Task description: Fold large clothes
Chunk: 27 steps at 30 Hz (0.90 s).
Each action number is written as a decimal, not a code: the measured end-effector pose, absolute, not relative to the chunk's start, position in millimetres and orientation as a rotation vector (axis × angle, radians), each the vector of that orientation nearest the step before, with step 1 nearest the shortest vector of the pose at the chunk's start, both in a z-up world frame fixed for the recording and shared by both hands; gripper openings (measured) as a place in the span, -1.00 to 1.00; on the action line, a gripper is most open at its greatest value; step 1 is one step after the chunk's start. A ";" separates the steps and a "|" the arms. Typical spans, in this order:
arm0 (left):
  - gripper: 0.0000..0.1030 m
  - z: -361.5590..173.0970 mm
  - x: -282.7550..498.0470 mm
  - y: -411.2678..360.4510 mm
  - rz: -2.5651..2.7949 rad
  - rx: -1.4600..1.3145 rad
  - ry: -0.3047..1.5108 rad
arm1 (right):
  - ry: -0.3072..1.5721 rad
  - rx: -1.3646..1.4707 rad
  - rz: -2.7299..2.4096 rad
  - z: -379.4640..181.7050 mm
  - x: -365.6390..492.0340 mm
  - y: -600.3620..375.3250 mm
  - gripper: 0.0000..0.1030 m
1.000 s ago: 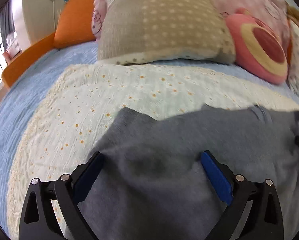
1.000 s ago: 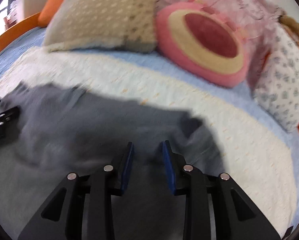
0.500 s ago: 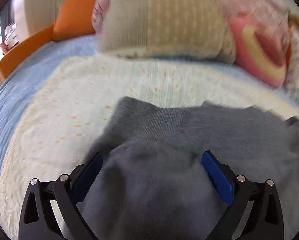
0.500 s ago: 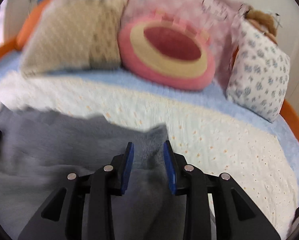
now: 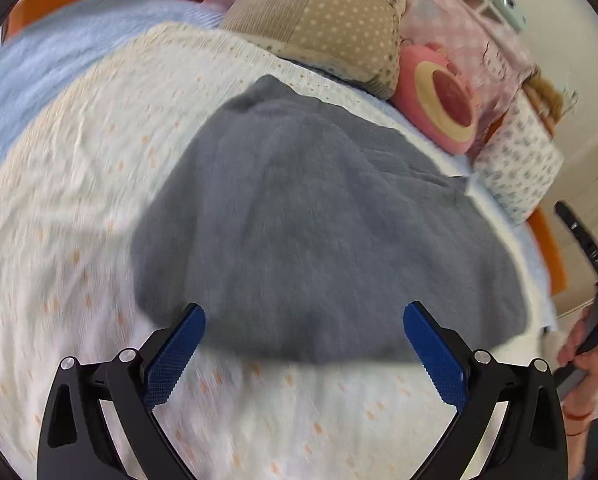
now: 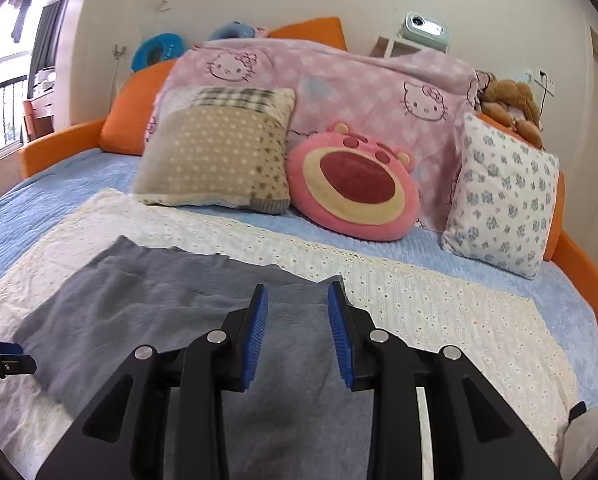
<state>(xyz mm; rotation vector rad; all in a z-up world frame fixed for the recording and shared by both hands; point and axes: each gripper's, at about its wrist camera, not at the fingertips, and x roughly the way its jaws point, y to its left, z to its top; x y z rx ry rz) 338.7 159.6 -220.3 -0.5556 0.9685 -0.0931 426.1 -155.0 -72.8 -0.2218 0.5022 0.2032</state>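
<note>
Grey garment (image 6: pixel 171 312) flat on cream floral spread (image 6: pixel 439 312) over blue bed (image 6: pixel 499 264).

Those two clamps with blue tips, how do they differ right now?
The left gripper has its jaws spread wide; the right gripper holds them closer together, though still apart. The left one hangs at the near edge of the grey garment; the right one sits over the cloth. Both are empty, with black arms and blue pads.

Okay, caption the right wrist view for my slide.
Open right gripper poised above a grey garment lying on a cream bedspread.
</note>
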 end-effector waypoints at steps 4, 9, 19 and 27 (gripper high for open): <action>0.96 -237.8 315.7 182.9 -0.241 -0.961 0.952 | 0.480 -0.201 0.219 -62.8 396.4 -157.4 0.52; 0.96 -262.6 313.6 202.9 -0.176 -1.134 0.906 | 0.514 -0.221 0.266 -71.4 367.1 -152.5 0.50; 0.96 -296.9 333.6 196.1 -0.142 -1.222 0.909 | 0.617 -0.275 0.303 -116.2 354.4 -147.9 0.50; 0.96 -291.8 352.8 190.0 -0.186 -1.263 0.833 | 0.713 -0.151 0.313 -139.7 368.3 -171.7 0.50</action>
